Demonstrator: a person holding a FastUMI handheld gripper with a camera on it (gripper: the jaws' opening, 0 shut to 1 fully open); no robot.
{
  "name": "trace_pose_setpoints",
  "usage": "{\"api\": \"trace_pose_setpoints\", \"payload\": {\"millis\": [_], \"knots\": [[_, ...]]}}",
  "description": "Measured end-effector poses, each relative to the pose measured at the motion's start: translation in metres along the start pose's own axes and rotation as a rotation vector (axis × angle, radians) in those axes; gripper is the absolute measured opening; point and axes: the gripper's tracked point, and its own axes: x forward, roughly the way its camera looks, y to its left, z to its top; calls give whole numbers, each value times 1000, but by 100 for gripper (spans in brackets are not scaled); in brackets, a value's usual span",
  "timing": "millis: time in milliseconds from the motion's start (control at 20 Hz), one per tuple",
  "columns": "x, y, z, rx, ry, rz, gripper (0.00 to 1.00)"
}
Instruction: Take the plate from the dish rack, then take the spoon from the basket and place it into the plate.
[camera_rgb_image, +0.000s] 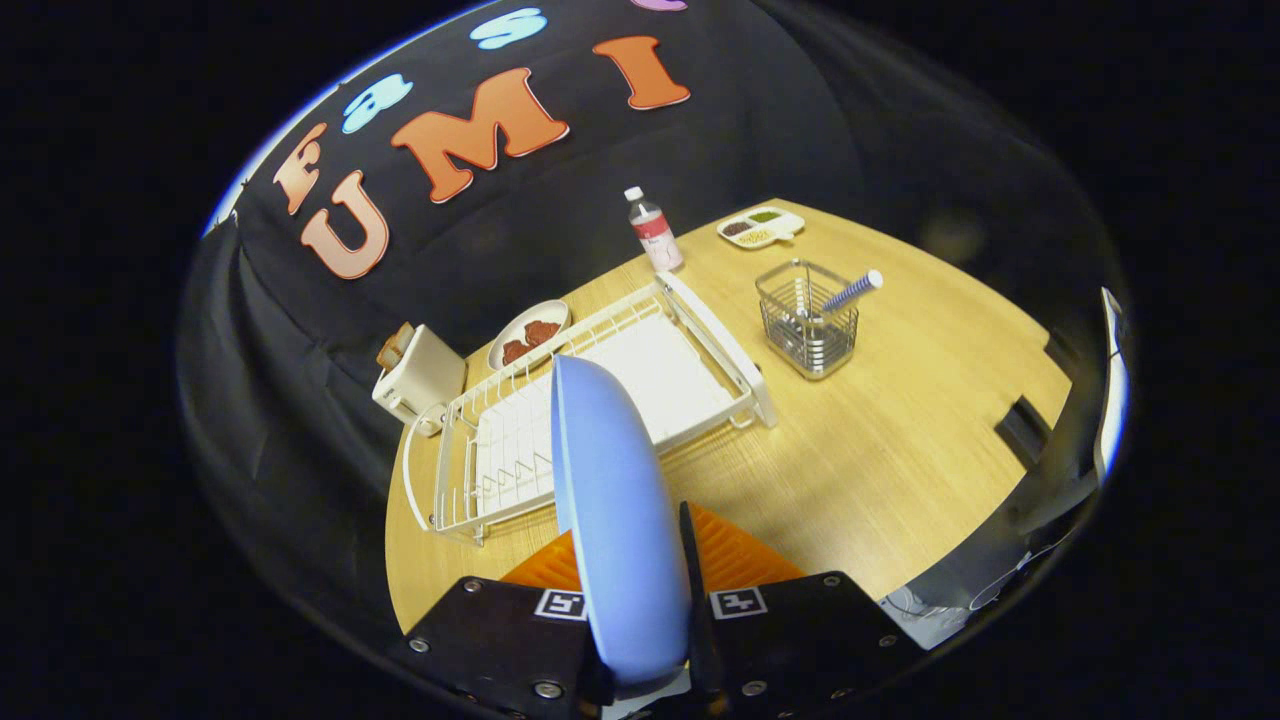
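The 1 fisheye camera rides on the gripper (640, 600) and looks forward and down along its 2 fingers, from well above the wooden table (900, 450). Nearest is the blue plate (615, 510) clamped edge-on between them; the dish rack (600, 400) lies just beyond.

Cloth-walled booth; dish rack (600, 400), toaster (420, 375)
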Motion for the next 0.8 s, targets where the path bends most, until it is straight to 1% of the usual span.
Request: {"api": "trace_pose_setpoints", "payload": {"millis": [100, 250, 400, 550, 600, 700, 800], "knots": [[3, -1, -22, 52, 34, 37, 29], [15, 0, -44, 178, 86, 86, 29], [36, -1, -62, 240, 129, 85, 29], [50, 3, -66, 313, 159, 90, 29], [53, 5, -72, 330, 188, 89, 29], [58, 7, -82, 344, 219, 84, 29], [60, 6, -90, 325, 232, 73, 29]]}}
